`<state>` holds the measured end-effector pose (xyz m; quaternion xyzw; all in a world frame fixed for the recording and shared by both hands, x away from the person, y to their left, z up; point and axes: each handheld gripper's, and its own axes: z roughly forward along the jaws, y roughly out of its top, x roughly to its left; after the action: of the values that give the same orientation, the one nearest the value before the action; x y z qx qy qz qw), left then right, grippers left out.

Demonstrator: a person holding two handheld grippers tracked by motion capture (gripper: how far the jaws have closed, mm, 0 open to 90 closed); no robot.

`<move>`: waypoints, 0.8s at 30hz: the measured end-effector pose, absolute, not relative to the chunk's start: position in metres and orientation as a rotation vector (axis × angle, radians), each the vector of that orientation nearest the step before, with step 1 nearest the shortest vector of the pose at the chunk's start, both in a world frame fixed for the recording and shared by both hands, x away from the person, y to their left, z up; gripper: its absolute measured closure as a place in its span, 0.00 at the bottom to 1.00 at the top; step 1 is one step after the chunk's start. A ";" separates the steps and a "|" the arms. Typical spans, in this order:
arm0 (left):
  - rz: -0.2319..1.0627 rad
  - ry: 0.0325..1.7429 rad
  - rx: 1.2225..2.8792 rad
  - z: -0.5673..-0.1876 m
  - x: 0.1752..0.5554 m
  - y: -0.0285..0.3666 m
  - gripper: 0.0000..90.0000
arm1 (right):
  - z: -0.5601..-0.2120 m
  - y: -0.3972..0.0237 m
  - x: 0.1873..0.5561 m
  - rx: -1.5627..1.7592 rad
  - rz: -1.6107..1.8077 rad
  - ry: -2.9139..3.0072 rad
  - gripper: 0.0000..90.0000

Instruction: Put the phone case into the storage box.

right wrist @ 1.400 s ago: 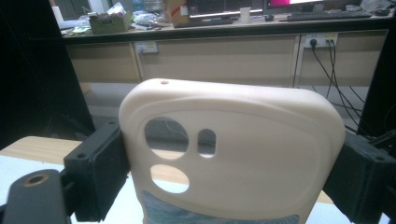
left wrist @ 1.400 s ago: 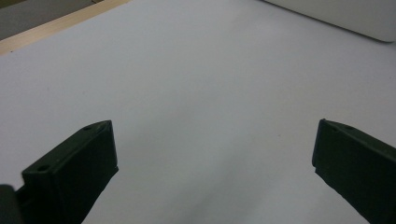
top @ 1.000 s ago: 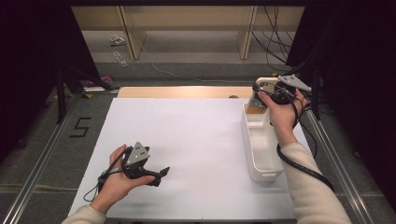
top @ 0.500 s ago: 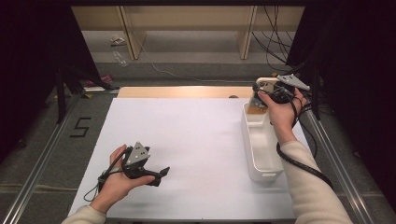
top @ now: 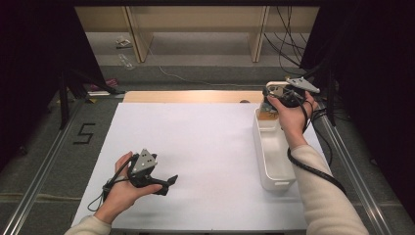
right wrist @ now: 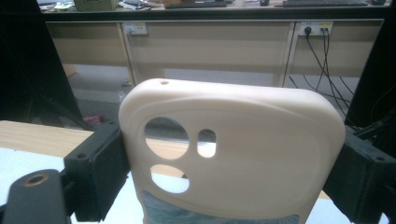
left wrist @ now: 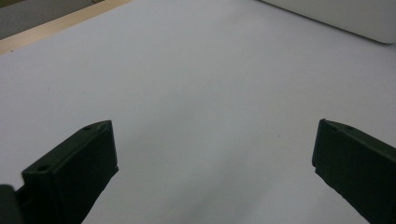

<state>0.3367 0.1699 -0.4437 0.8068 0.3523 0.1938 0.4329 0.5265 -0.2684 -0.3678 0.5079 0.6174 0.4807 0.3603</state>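
Right gripper view: my right gripper (right wrist: 224,163) clamps a cream phone case (right wrist: 233,154) by its sides, held above the far end of the bin (top: 272,161) at the table's right edge; my left gripper (top: 164,183), jaws apart, rests near the front-left corner

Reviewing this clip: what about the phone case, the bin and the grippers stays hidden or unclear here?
- Phone case: lower part cut off by the bottom edge of the right gripper view; in the high view, the hand covers most of it.
- White bin: far end hidden by the right gripper.
- Left gripper: jaws too small in the high view.
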 end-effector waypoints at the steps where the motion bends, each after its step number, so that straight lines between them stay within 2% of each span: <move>1: 0.483 0.878 2.010 -0.444 0.337 0.170 0.00 | -0.368 -0.268 0.527 1.310 1.237 1.592 0.14; 24: 0.483 0.880 2.009 -0.444 0.337 0.170 0.00 | -0.372 -0.265 0.534 1.317 1.215 1.611 0.14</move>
<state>0.3368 0.1701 -0.4436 0.8065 0.3530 0.1938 0.4330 0.5335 -0.2650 -0.3724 0.5104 0.6243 0.4709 0.3577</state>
